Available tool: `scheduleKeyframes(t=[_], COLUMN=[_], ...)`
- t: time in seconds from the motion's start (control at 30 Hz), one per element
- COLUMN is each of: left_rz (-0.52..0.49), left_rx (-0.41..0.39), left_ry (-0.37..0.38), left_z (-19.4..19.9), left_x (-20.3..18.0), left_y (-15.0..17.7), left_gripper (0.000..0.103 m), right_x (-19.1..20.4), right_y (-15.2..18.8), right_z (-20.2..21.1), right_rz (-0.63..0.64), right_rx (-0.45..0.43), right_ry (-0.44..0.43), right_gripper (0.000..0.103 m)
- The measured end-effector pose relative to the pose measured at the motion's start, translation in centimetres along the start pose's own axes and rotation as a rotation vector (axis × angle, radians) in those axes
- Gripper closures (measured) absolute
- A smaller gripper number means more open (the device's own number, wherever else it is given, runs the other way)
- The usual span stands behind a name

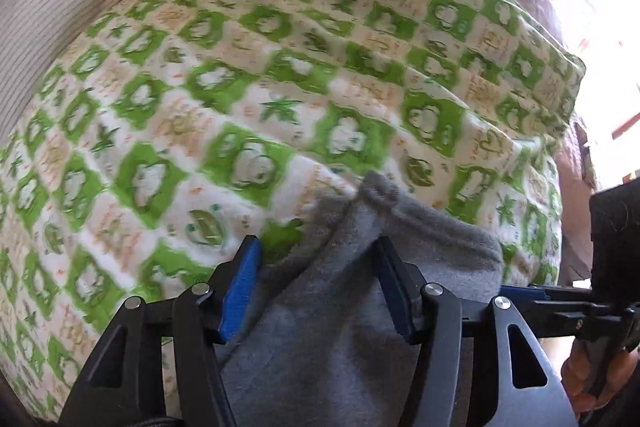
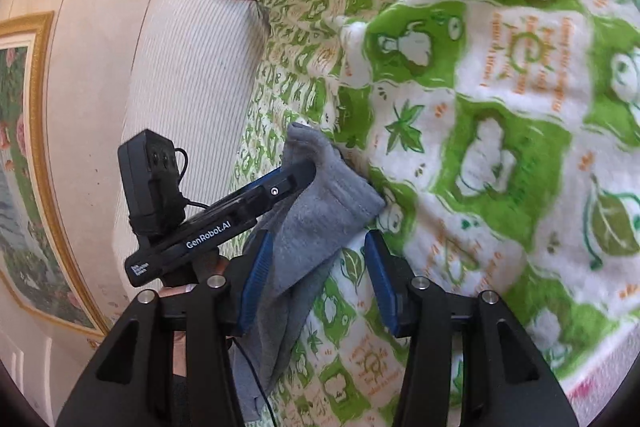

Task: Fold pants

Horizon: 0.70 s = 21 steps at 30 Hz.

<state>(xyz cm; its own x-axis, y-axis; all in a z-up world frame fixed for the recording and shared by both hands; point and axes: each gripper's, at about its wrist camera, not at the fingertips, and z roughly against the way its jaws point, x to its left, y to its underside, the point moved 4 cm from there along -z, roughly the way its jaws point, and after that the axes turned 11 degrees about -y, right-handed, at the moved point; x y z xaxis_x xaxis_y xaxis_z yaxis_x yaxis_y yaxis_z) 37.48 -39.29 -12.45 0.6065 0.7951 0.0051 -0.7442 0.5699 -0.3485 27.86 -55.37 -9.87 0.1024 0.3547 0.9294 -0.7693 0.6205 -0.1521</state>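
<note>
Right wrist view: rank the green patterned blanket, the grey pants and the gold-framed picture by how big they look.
1. green patterned blanket
2. and 3. grey pants and gold-framed picture: they look alike in size, and the picture is cut off, so unranked.

black gripper (image 2: 318, 281) frame, blue ribbed pads (image 2: 256, 281), silver screws, white "genrobot.ai" lettering

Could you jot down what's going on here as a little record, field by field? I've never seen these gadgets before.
Setting: a bed or sofa covered by a green and white patterned blanket
Garment: grey pants, soft fleece, bunched on the blanket
Left gripper: jaws open, grey fabric lying between its blue pads, not pinched
Right gripper: jaws open, fabric against its left pad only
Other gripper seen: from the right wrist view, the left gripper reaches into the cloth
Background: striped cushion, framed picture on the wall
Fold: not yet neat
</note>
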Motion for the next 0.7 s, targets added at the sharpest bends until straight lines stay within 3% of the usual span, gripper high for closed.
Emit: scheduleKeyframes(t=[0.07,0.23,0.27,0.3,0.33,0.4,0.57,0.7], left_rz=[0.018,-0.013,-0.015,-0.010,-0.005,0.007,0.050,0.066], left_rx=[-0.001,0.004,0.000,-0.009,-0.014,-0.009,-0.100,-0.114], left_ry=[0.012,0.002,0.004,0.024,0.045,0.082,0.136,0.164], left_z=[0.1,-0.9,-1.1,-1.0,-0.8,-0.7,2.0,3.5], left_x=[0.6,0.6,0.6,0.5,0.3,-0.1,-0.5,0.3], left_y=[-0.1,-0.6,-0.8,-0.9,-1.1,-1.6,-3.6,-3.5], left_gripper=[0.042,0.043,0.052,0.068,0.077,0.089,0.091,0.091], right_x=[0.0,0.2,0.3,0.3,-0.1,-1.1,1.2,1.8], right_y=[-0.1,-1.0,-1.2,-1.3,-1.4,-1.5,-2.0,-1.6], right_z=[-0.3,-1.9,-2.2,-2.2,-2.1,-1.9,0.4,0.4], right_rz=[0.004,0.033,0.041,0.042,0.027,-0.009,0.086,0.115], right_rx=[0.001,-0.003,-0.003,-0.004,-0.008,-0.015,-0.075,-0.075], right_ry=[-0.003,-0.021,-0.036,-0.044,-0.057,-0.086,-0.140,-0.108], right_gripper=[0.047,0.047,0.055,0.065,0.095,0.096,0.097,0.097])
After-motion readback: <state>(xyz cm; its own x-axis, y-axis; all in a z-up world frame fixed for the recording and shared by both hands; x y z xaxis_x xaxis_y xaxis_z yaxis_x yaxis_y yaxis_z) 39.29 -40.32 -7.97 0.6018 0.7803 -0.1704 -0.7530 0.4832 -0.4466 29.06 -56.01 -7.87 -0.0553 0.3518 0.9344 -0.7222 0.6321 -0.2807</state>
